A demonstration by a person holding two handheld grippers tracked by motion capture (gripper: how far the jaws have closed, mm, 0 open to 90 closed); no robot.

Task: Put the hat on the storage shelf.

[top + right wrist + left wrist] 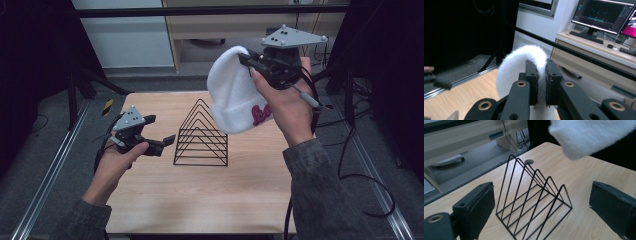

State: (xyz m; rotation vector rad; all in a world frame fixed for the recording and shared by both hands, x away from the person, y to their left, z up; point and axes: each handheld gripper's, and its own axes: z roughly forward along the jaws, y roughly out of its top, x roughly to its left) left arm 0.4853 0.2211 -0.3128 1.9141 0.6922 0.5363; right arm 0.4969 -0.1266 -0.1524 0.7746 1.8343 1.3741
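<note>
High view: right gripper [246,61] held up high over the far right part of the counter [200,200], fingers pinching the top edge of a white beanie [235,92]. Beanie hangs in the air, well above the counter, cuff at the bottom with a pink-red logo [260,115] on it. Lower edge of the beanie shows just right of and above the peak of a black wire rack [201,136]; can't tell if they touch. Rack stands upright at the counter's middle, a row of triangle frames on a flat base. Left gripper [167,142] is low at the left side of the counter, fingers spread, pointing toward the rack, near it but apart, holding nothing.

Left gripper view: both black fingers [477,207] wide apart at the frame's sides, with nothing between them. Wire rack [534,202] sits ahead between them on the wooden counter [586,177], not touched. Fuzzy white beanie [586,137] hangs at top right, above the counter and beyond the rack.

Right gripper view: fingers [532,80] nearly pressed together, a fold of white beanie [516,65] clamped between the pads. Rest of the beanie bulges out behind and left of the fingers. Counter [461,100] wood far below at lower left. Desk with monitors [599,15] in the background at right.
</note>
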